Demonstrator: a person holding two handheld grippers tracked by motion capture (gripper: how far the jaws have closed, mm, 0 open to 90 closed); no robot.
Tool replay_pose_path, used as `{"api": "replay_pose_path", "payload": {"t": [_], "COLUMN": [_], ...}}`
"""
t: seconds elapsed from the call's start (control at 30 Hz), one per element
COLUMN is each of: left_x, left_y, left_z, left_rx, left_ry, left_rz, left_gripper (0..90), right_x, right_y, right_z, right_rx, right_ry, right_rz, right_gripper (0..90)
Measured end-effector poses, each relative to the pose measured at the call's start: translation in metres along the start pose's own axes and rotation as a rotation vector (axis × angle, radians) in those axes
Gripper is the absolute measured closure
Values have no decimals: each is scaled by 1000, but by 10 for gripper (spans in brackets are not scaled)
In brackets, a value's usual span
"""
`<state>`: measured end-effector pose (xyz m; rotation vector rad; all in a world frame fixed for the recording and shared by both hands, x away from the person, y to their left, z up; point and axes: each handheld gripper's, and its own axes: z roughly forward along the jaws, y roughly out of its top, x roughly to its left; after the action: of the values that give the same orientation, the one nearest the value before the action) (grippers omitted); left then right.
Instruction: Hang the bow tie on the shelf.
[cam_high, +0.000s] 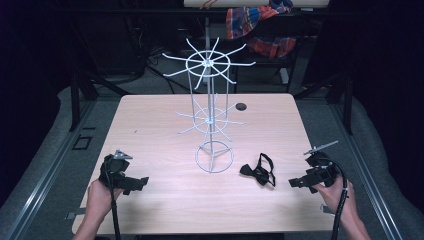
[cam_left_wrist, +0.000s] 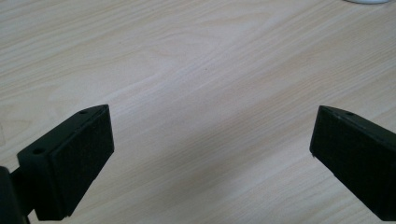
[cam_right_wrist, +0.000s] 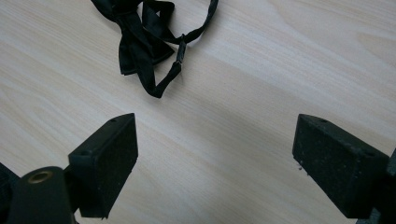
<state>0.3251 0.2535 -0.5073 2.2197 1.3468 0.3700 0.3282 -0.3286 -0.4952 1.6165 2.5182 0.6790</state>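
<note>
A black bow tie (cam_high: 259, 170) with its strap lies flat on the pale wooden table (cam_high: 150, 135), just right of the base of a white wire display stand (cam_high: 210, 100) with radiating hooks on two tiers. In the right gripper view the bow tie (cam_right_wrist: 140, 42) lies ahead and to the left of the jaws. My right gripper (cam_high: 296, 183) hovers low at the table's right front, open, nothing between its fingers, a short way right of the tie. My left gripper (cam_high: 142, 181) sits at the left front, open over bare wood (cam_left_wrist: 210, 93).
A dark round cable hole (cam_high: 241, 106) sits in the table behind the stand. Plaid cloth (cam_high: 260, 25) hangs on a frame beyond the far edge. Metal floor rails (cam_high: 50, 165) run along both sides of the table.
</note>
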Motion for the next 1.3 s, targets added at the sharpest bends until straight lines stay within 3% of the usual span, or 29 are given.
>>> {"api": "replay_pose_path", "payload": {"t": [0.3, 0.63, 0.87, 1.3], "left_x": [0, 0, -2, -4], "left_y": [-1, -1, -1, -1], "left_z": [0, 0, 0, 1], "left_rx": [3, 4, 4, 10], "left_ry": [-3, 0, 0, 0], "left_rz": [6, 7, 12, 13], "left_gripper": [0, 0, 0, 0], "right_x": [3, 4, 4, 7], "right_y": [3, 13, 22, 47], "right_z": [0, 0, 7, 22], "right_rx": [-3, -7, -6, 19], "right_ry": [2, -3, 2, -1], "right_rz": [6, -1, 6, -24], "right_gripper": [143, 52, 11, 0]}}
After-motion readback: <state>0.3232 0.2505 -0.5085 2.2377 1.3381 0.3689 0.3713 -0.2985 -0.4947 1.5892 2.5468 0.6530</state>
